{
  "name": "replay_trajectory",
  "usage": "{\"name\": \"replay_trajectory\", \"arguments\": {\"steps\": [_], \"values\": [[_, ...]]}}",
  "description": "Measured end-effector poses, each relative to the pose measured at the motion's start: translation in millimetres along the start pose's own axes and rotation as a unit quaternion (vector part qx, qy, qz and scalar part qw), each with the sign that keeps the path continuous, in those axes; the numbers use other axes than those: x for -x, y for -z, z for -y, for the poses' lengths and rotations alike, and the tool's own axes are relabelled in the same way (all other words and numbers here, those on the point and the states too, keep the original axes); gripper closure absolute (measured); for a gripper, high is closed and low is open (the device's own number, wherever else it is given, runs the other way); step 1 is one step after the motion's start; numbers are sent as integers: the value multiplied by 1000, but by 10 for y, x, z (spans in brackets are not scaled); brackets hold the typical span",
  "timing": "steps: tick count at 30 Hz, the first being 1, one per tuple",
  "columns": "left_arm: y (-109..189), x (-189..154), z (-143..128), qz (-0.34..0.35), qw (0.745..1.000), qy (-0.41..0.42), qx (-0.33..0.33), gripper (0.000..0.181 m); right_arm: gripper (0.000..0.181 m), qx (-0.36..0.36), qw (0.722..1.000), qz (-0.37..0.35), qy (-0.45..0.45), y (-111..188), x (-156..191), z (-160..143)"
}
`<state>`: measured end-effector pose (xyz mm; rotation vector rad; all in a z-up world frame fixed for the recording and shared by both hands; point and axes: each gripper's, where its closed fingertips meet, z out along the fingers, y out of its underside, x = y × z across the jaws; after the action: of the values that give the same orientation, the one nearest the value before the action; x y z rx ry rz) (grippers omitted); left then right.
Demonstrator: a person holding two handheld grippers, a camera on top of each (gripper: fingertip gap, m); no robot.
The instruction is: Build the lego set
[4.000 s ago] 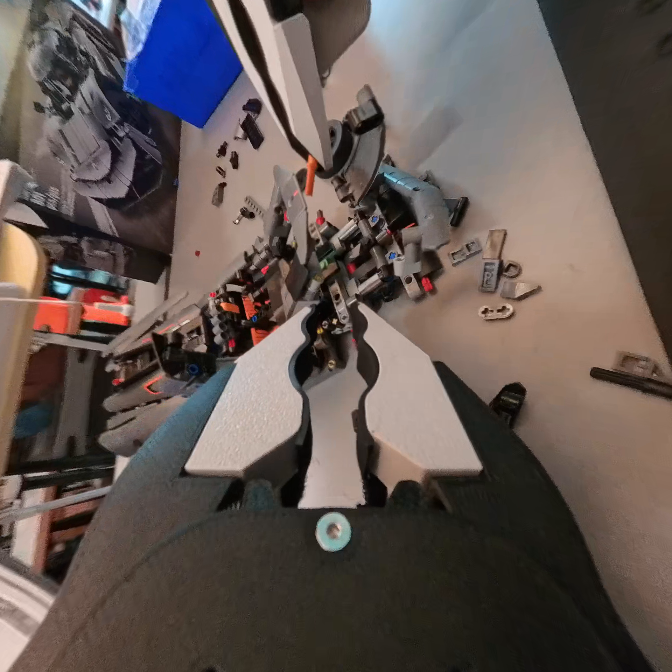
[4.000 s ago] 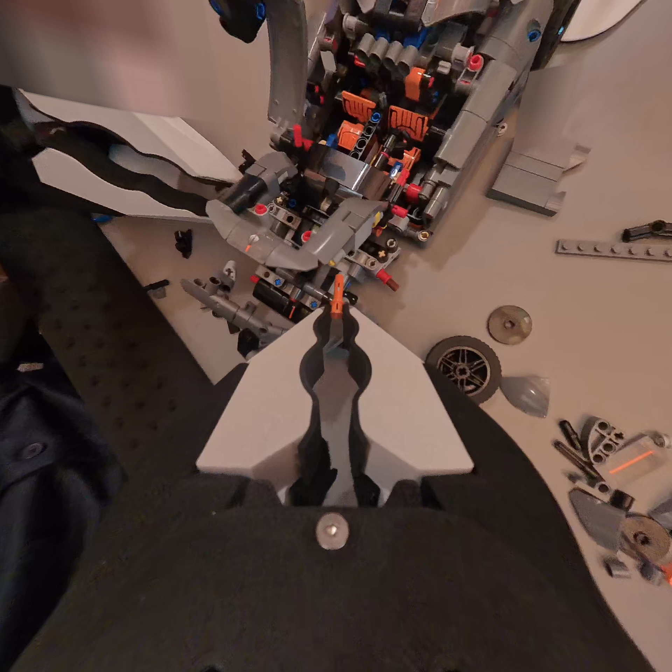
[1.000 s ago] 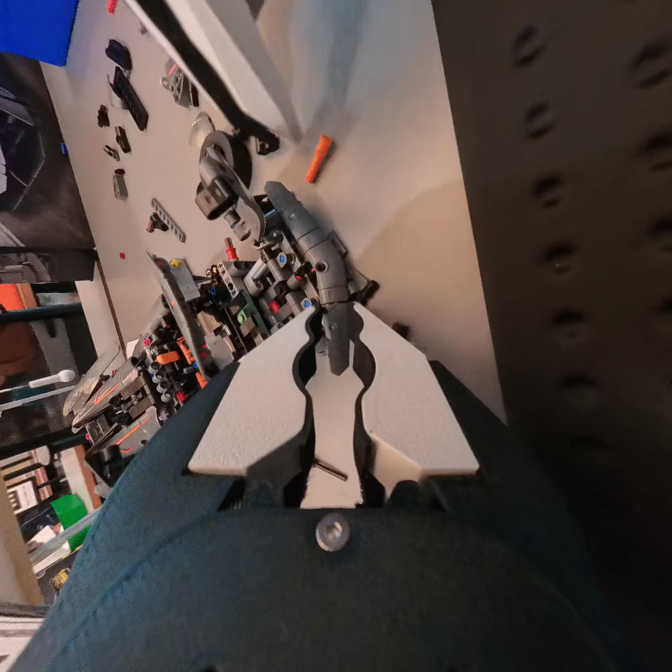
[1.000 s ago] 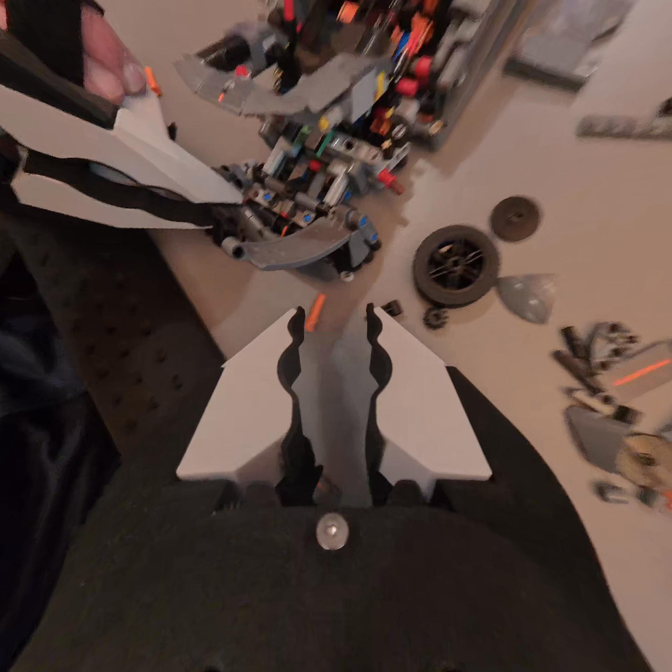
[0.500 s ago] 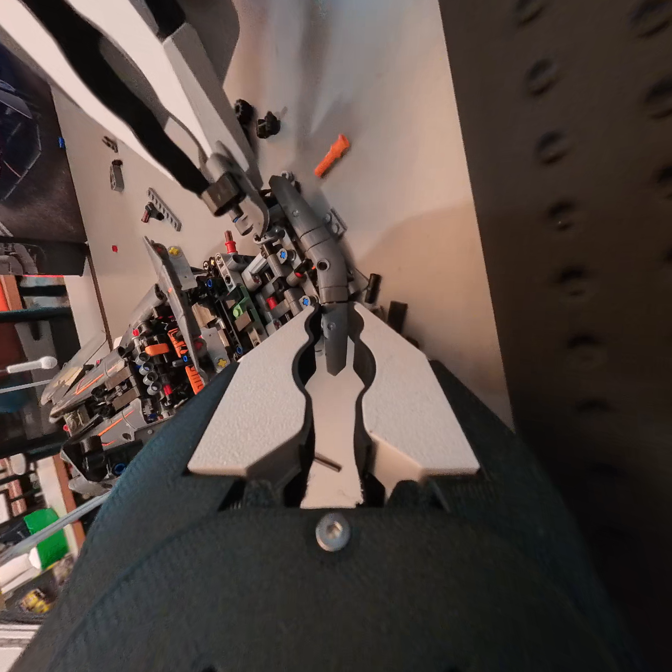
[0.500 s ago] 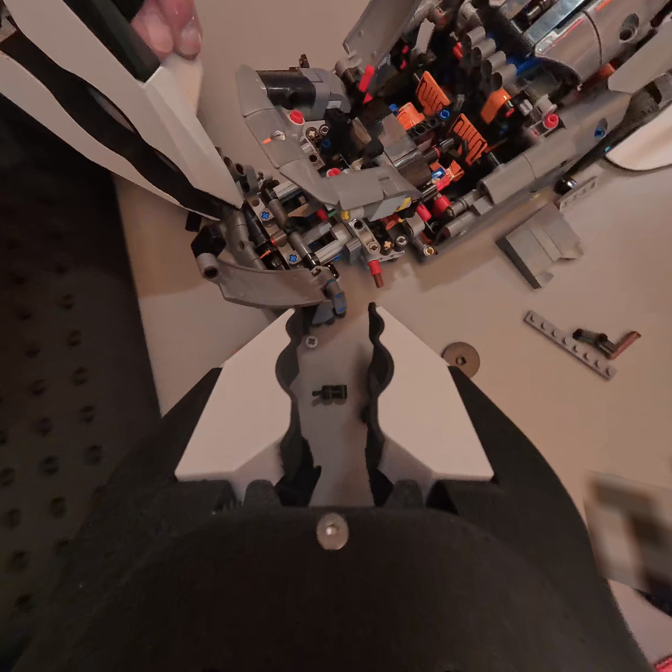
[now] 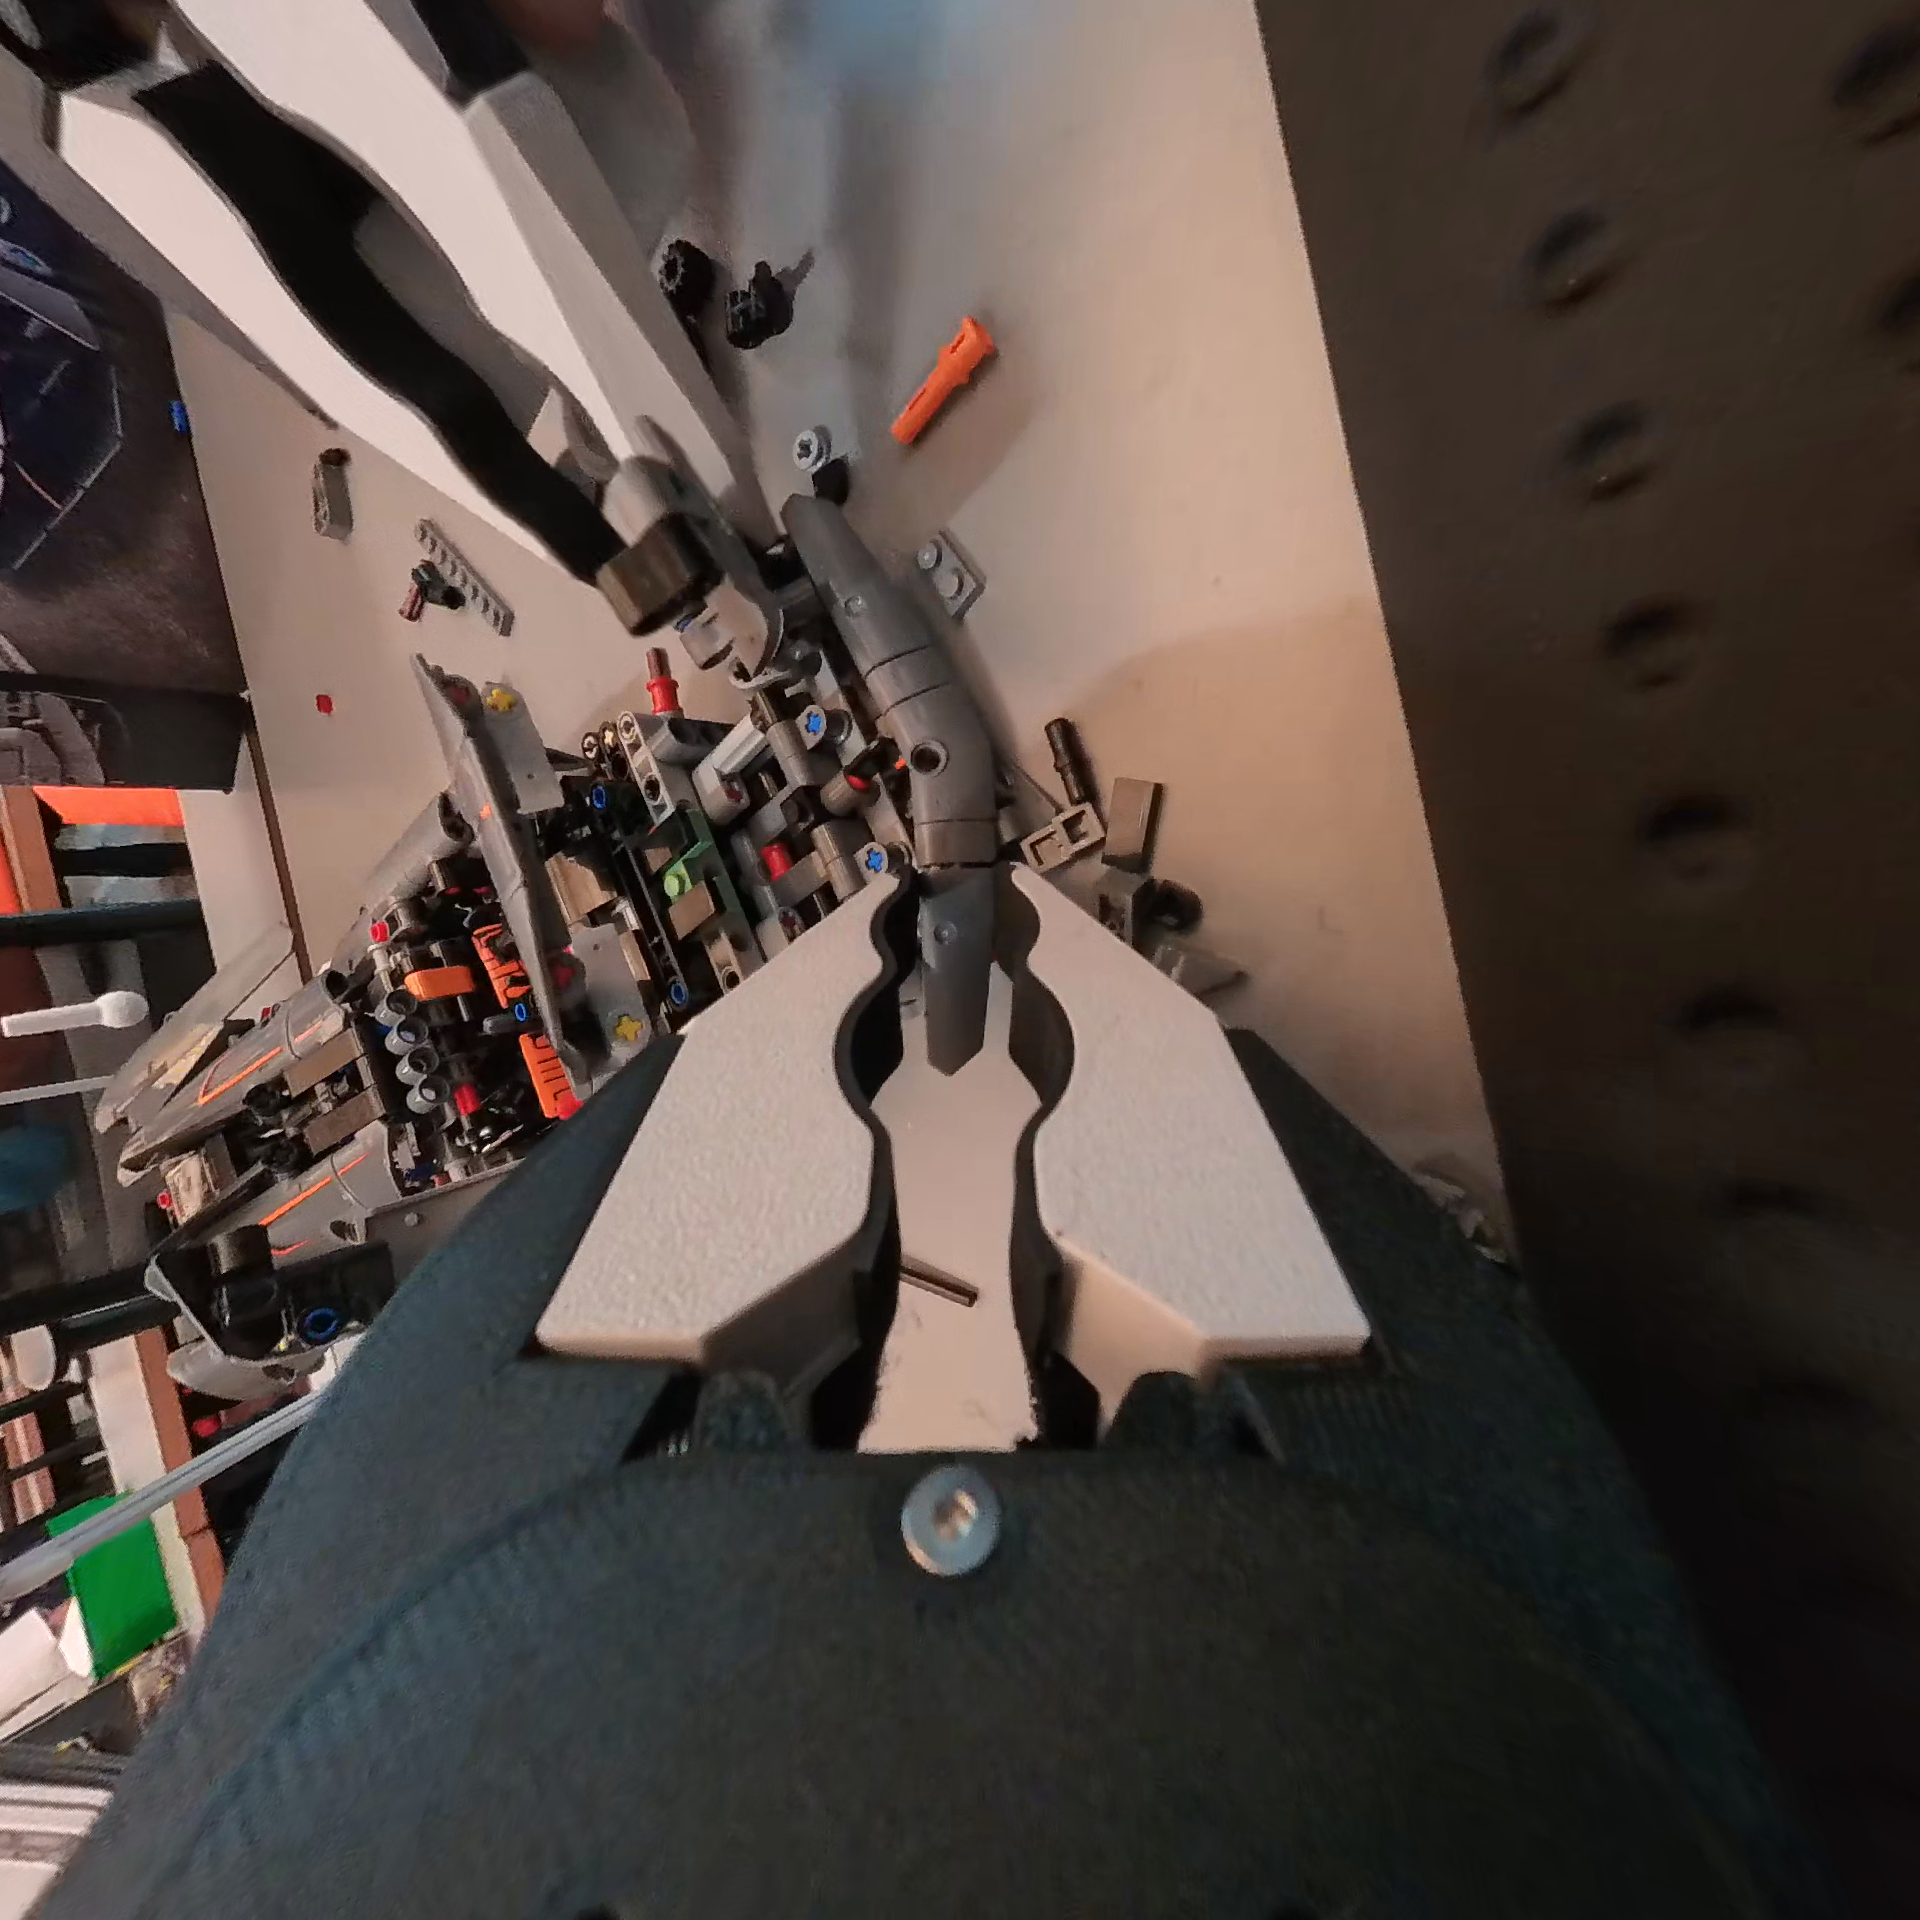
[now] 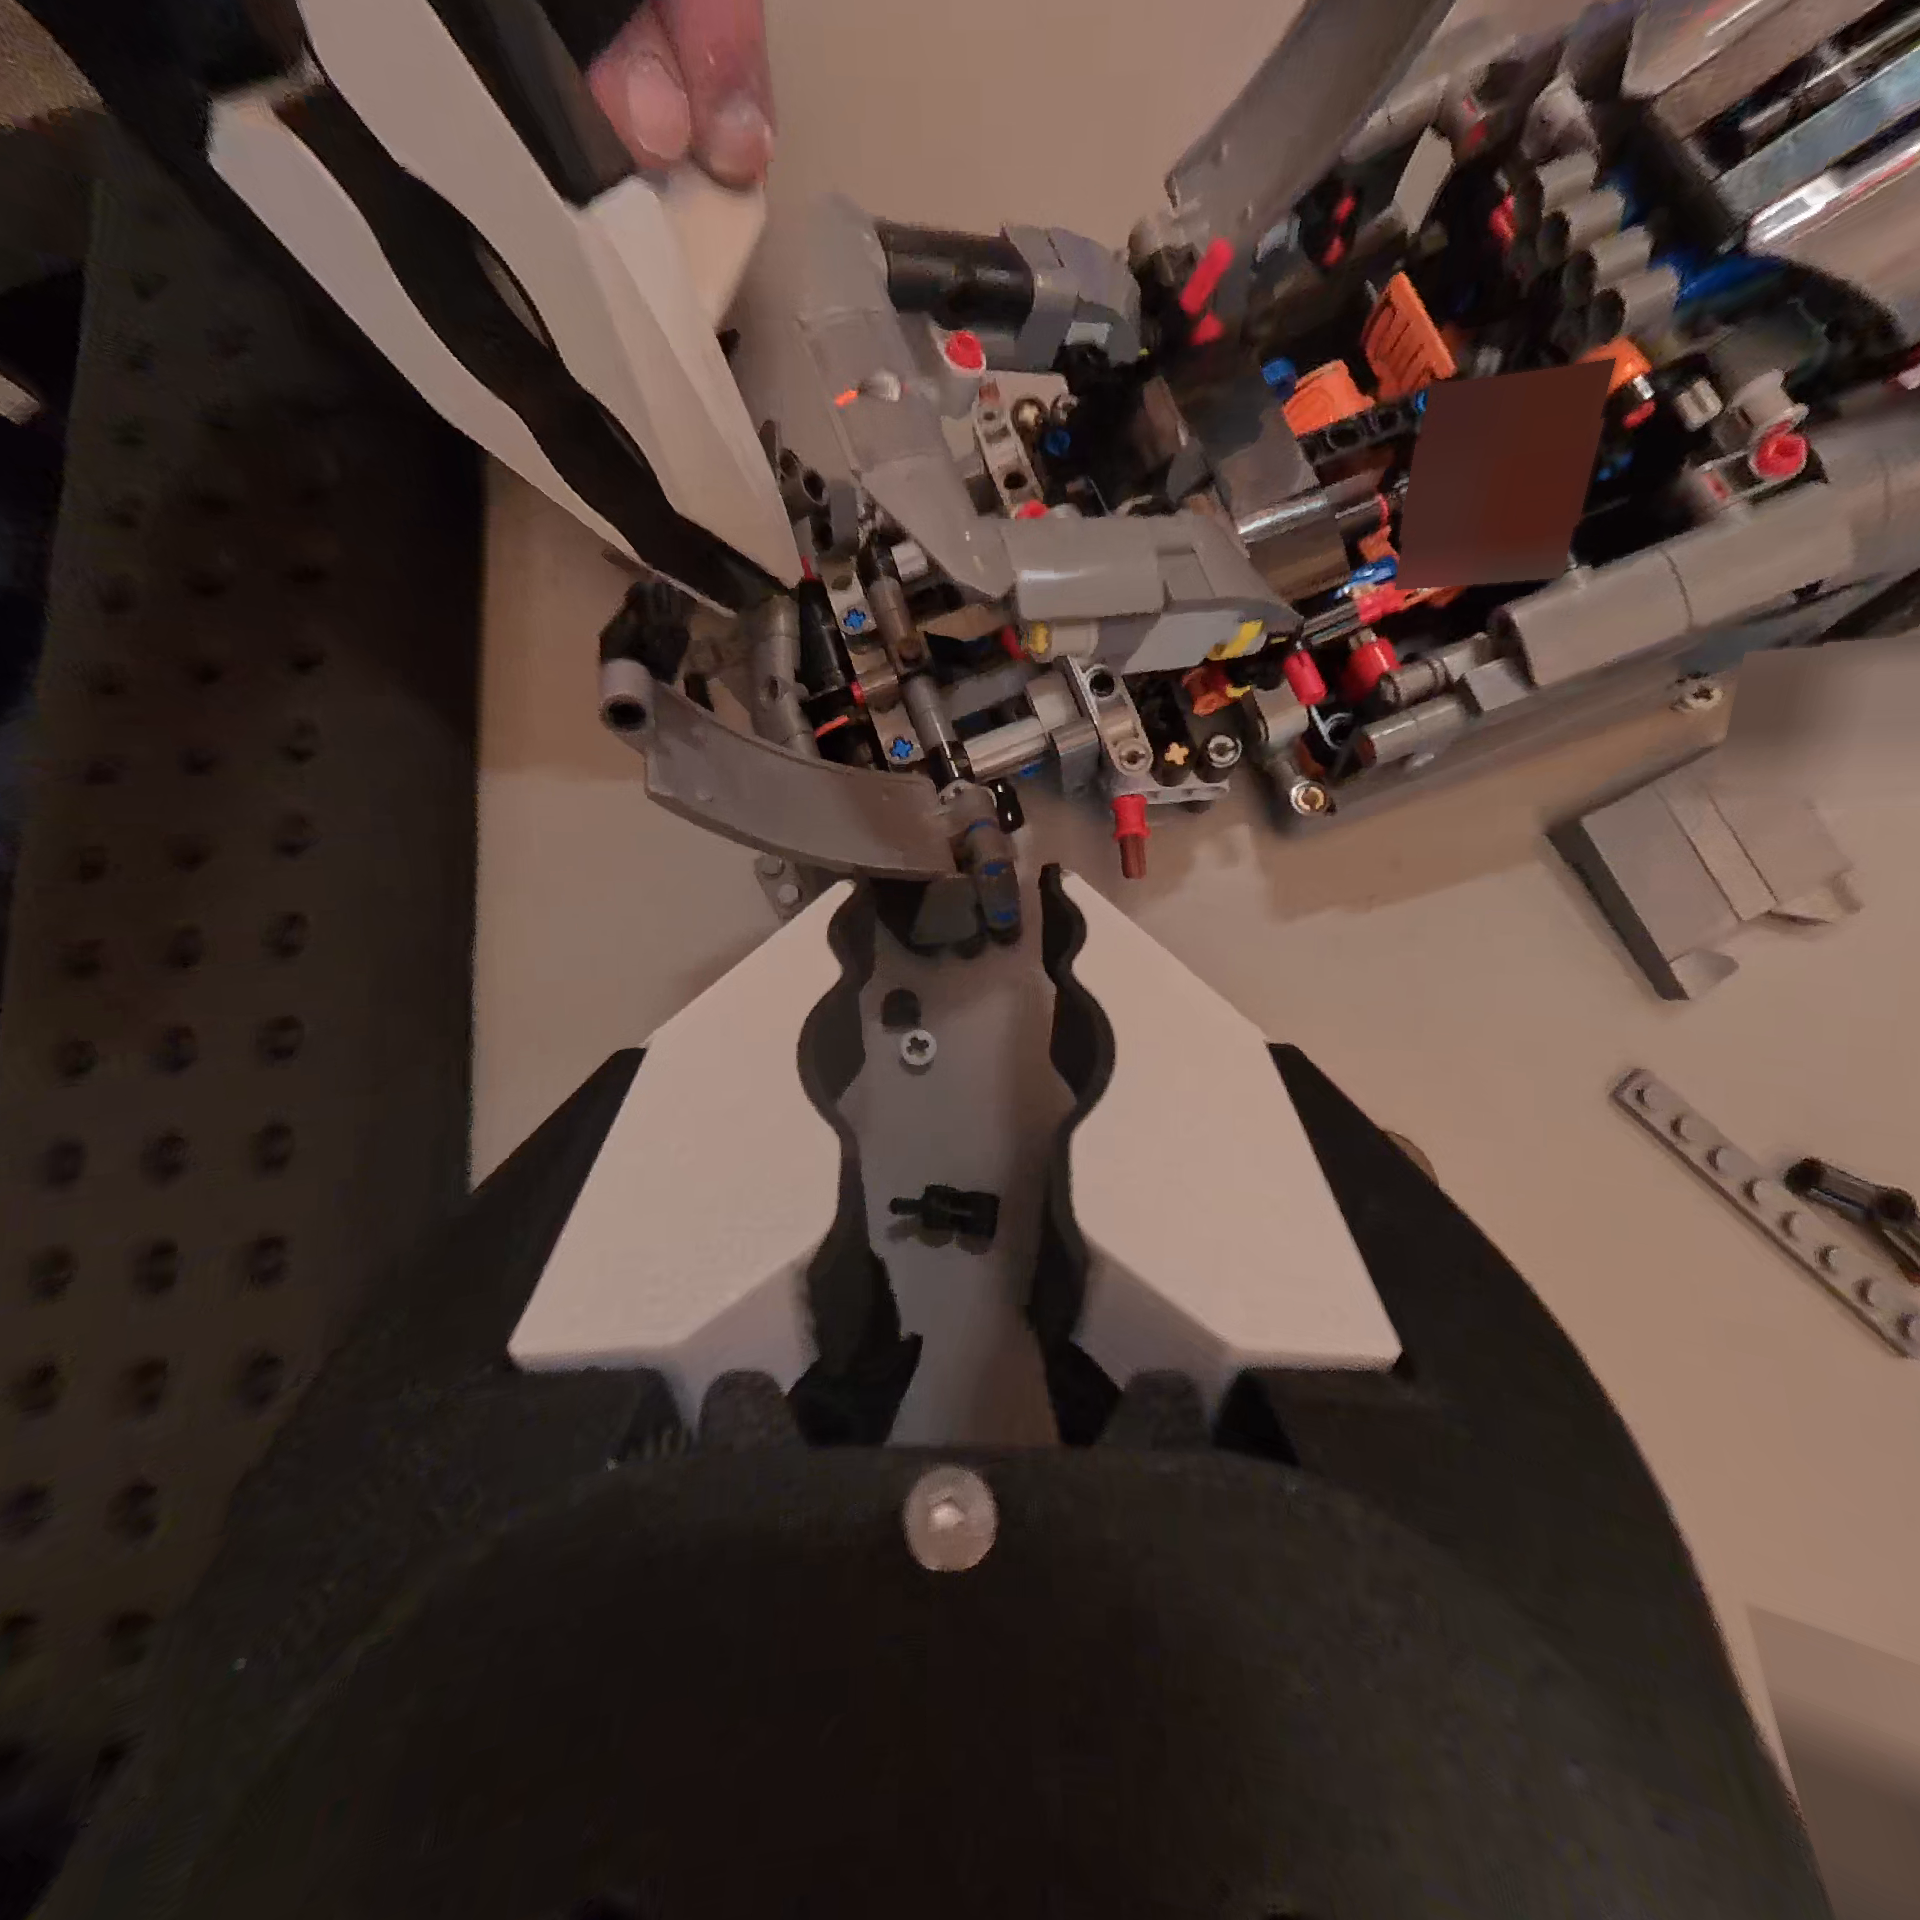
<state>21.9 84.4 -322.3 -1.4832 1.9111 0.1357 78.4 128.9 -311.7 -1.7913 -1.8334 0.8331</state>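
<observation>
Now the right gripper (image 8: 948, 883) has closed in on the grey Lego car model (image 8: 1195, 582): half a second ago its tips stood just short of the curved grey wheel-arch panel (image 8: 790, 800), and they now flank the small dark pins at that panel's near end. Its jaws stand apart, gripping nothing. The orange pin (image 7: 943, 380) it carried four seconds ago lies loose on the pale table (image 7: 1143, 312), beside a small round grey piece.

The left gripper (image 7: 954, 883) keeps its hold, as in the two earlier left views, its jaws pressed on the tapered end of the same curved grey wheel-arch panel (image 7: 940, 758), steadying the model (image 7: 540, 914) at the table's edge. In the right wrist view the left gripper (image 8: 774, 587) reaches the panel's far end, with a person's fingertips (image 8: 686, 104) on it.

Loose parts lie around the model: a black pin (image 8: 948, 1207) on the table between the right gripper's fingers, a long grey studded plate (image 8: 1766, 1205) and a grey sloped panel (image 8: 1683, 883). No box or tray holding parts can be made out.
</observation>
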Motion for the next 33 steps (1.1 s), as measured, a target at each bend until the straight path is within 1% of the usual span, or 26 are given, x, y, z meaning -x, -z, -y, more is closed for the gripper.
{"name": "replay_trajectory", "arguments": {"steps": [2,4,6,9,18,23,25,26,27,29,31,33], "values": [[2,0,-3,1,1000,-3,-1,169,155,15,1000,-9,8,-50,-19,-24],[5,0,-13,0,1000,-2,0,169,159,7,1000,3,10,-74,8,-2],[8,0,-20,0,1000,0,-2,169,164,6,1000,-2,13,-72,-14,-15],[3,6,-29,3,1000,2,-3,169,164,0,1000,10,-17,-60,-32,-41],[-5,11,-23,1,1000,11,-6,170,164,0,999,18,-49,-25,-32,-115],[-10,10,-19,0,1000,13,-7,170,164,4,999,14,-49,-12,-26,-149],[-12,14,-20,1,1000,14,-7,170,181,9,998,26,-57,2,2,-179],[-16,23,-35,4,1000,14,-3,170,181,28,998,18,-62,5,-26,-256],[-15,31,-55,5,1000,12,2,170,181,37,997,6,-66,12,-62,-315],[-1,28,-70,0,1000,10,6,170,181,14,997,6,-70,63,-55,-261],[-3,27,-70,4,1000,-2,12,170,179,17,998,-19,-59,108,-104,-243],[-9,29,-63,5,1000,-4,13,170,158,21,998,-11,-59,88,-81,-223]]}}
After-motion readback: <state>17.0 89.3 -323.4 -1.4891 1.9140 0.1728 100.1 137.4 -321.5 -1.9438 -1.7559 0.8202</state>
